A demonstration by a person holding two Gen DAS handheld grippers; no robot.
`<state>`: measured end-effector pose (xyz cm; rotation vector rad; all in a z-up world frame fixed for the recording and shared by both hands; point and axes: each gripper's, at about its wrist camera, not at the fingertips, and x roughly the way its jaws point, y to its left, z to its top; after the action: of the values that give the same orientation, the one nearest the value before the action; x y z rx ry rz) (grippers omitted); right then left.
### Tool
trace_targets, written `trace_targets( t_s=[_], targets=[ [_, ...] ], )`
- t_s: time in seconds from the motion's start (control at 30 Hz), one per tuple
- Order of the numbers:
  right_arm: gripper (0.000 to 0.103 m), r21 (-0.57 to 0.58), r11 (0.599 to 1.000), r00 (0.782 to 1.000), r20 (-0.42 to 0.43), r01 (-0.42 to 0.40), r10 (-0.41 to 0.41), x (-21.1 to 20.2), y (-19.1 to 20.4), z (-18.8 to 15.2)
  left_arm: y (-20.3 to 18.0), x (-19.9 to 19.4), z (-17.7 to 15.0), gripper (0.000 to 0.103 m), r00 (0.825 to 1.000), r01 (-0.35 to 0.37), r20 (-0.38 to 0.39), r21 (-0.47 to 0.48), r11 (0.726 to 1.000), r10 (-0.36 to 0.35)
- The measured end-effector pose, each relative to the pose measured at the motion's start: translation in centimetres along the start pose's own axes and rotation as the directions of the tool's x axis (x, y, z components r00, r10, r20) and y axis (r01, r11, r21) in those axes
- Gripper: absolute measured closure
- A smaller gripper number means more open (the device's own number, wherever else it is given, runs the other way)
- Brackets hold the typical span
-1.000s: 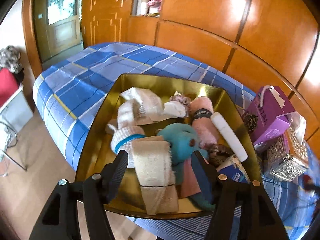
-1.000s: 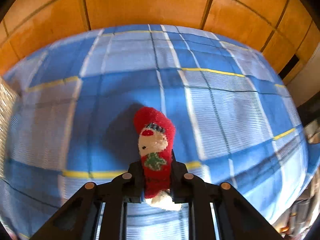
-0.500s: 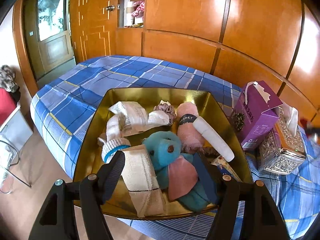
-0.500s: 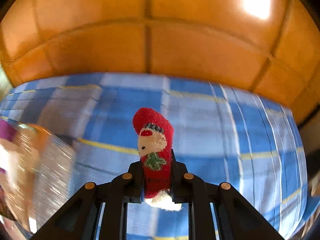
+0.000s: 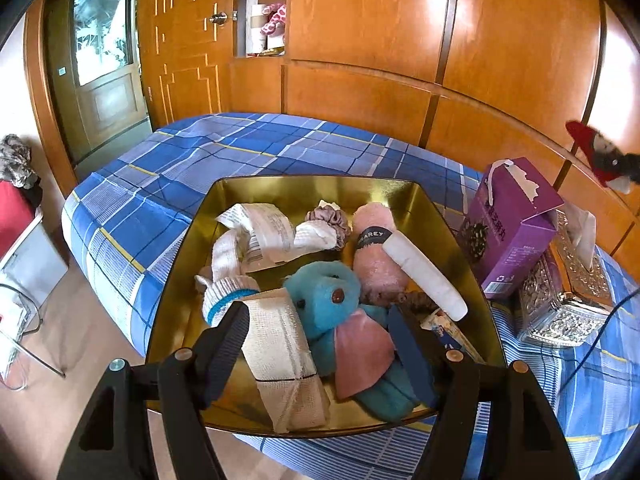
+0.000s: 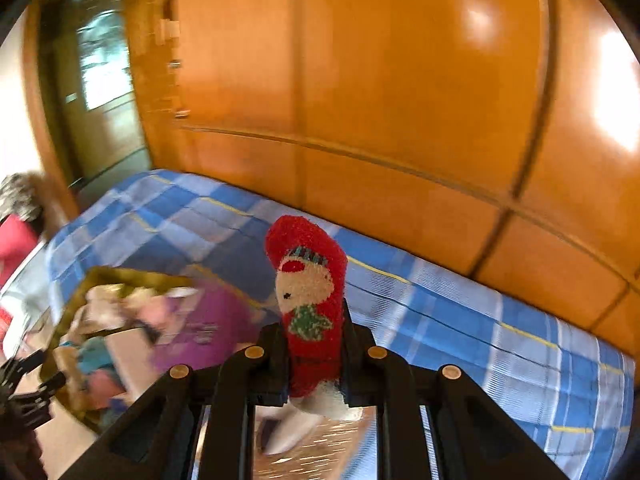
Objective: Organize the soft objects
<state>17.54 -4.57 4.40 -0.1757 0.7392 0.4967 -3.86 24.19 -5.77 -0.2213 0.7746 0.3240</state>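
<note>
A gold tray (image 5: 320,184) on the bed holds a blue plush animal (image 5: 328,300), a folded beige cloth (image 5: 280,348), a pink rolled towel (image 5: 376,248), white socks (image 5: 260,232) and a scrunchie (image 5: 332,220). My left gripper (image 5: 316,314) hangs open over the tray's near end; the cloth and the plush lie between its fingers, unpressed. My right gripper (image 6: 314,332) is shut on a red Santa sock (image 6: 308,280), held upright in the air. The same sock (image 5: 600,156) shows at the right edge of the left wrist view, above the boxes. The tray (image 6: 120,276) is blurred at lower left in the right wrist view.
A purple carton (image 5: 512,232) and a silver tissue box (image 5: 564,292) stand right of the tray on the blue plaid bed (image 5: 200,152). A blue cable (image 5: 600,332) hangs by the tissue box. Wooden wall panels run behind the bed. Floor and a door lie to the left.
My right gripper has risen and swung left with the red sock, bringing the tray and purple carton into its view. My left gripper's jaws have widened a little over the tray.
</note>
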Motion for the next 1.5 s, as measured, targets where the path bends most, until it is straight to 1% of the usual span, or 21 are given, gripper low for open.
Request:
trace_targets(
  t_s=[0.13, 0.27, 0.3, 0.4, 0.47, 0.6, 0.7, 0.8, 0.97, 1.03, 1.13, 1.23, 1.3, 1.37, 1.43, 1.47, 1.5],
  targets=[
    [0.087, -0.087, 0.993, 0.996, 0.015, -0.083, 0.084, -1.8, 4.2, -0.4, 0.2, 0.2, -0.1, 0.03, 1.0, -0.009, 0.001, -0.006, 1.0, 0.009],
    [0.087, -0.124, 0.975, 0.982, -0.013, -0.186, 0.186, -2.5, 7.8, -1.6, 0.4, 0.3, -0.2, 0.03, 1.0, -0.013, 0.001, -0.013, 1.0, 0.013],
    [0.087, -0.13, 0.966, 0.975, -0.028, -0.222, 0.22, -2.4, 9.1, -2.3, 0.4, 0.2, -0.2, 0.03, 1.0, -0.018, 0.004, -0.016, 1.0, 0.018],
    [0.087, -0.143, 0.951, 0.961, -0.07, -0.275, 0.267, -1.8, 11.4, -4.1, 0.9, 0.0, -0.1, 0.03, 1.0, -0.024, 0.012, -0.03, 0.999, 0.025],
    [0.087, -0.141, 0.936, 0.945, -0.113, -0.322, 0.308, -0.7, 13.3, -5.5, 1.5, -0.3, 0.1, 0.03, 0.999, -0.035, 0.026, -0.046, 0.998, 0.036],
    [0.087, -0.136, 0.918, 0.922, -0.173, -0.372, 0.348, 1.4, 15.5, -7.4, 3.1, -0.6, 0.7, 0.03, 0.996, -0.076, 0.049, -0.085, 0.993, 0.08],
    [0.087, -0.15, 0.911, 0.913, -0.21, -0.384, 0.351, 3.0, 17.3, -8.0, 4.3, -0.7, 1.0, 0.03, 0.992, -0.103, 0.06, -0.114, 0.988, 0.11],
    [0.087, -0.152, 0.906, 0.905, -0.237, -0.395, 0.354, 4.5, 18.9, -8.4, 4.9, -0.8, 1.1, 0.03, 0.991, -0.112, 0.061, -0.131, 0.985, 0.121],
    [0.087, -0.203, 0.909, 0.913, -0.272, -0.363, 0.304, 7.2, 21.4, -8.8, 4.7, -1.1, 1.2, 0.03, 0.99, -0.107, 0.074, -0.124, 0.986, 0.117],
    [0.087, -0.226, 0.917, 0.923, -0.284, -0.328, 0.26, 8.7, 22.2, -8.8, 4.6, -1.0, 1.1, 0.029, 0.991, -0.105, 0.075, -0.121, 0.987, 0.114],
    [0.087, -0.225, 0.934, 0.93, -0.307, -0.278, 0.203, 11.4, 22.5, -8.4, 4.5, -1.0, 1.1, 0.029, 0.992, -0.099, 0.071, -0.122, 0.988, 0.108],
    [0.087, -0.204, 0.944, 0.925, -0.334, -0.259, 0.181, 13.4, 22.4, -8.3, 4.4, -1.0, 1.1, 0.029, 0.992, -0.095, 0.07, -0.121, 0.988, 0.104],
    [0.085, -0.2, 0.944, 0.921, -0.343, -0.262, 0.183, 13.9, 22.7, -8.5, 4.4, -0.9, 1.1, 0.029, 0.992, -0.096, 0.067, -0.118, 0.988, 0.104],
    [0.083, -0.203, 0.943, 0.924, -0.334, -0.264, 0.187, 13.7, 22.9, -8.7, 4.2, -0.8, 1.0, 0.027, 0.993, -0.093, 0.061, -0.116, 0.989, 0.101],
    [0.078, -0.198, 0.94, 0.923, -0.328, -0.277, 0.203, 13.3, 22.8, -9.0, 4.1, -0.8, 1.0, 0.026, 0.993, -0.093, 0.059, -0.112, 0.989, 0.1],
    [0.073, -0.187, 0.941, 0.922, -0.325, -0.282, 0.212, 13.0, 22.6, -9.1, 3.9, -0.8, 0.9, 0.026, 0.993, -0.094, 0.059, -0.109, 0.99, 0.101],
    [0.07, -0.18, 0.941, 0.923, -0.315, -0.286, 0.22, 12.8, 22.5, -9.0, 3.8, -0.9, 0.9, 0.023, 0.993, -0.096, 0.062, -0.107, 0.99, 0.103]
  ],
)
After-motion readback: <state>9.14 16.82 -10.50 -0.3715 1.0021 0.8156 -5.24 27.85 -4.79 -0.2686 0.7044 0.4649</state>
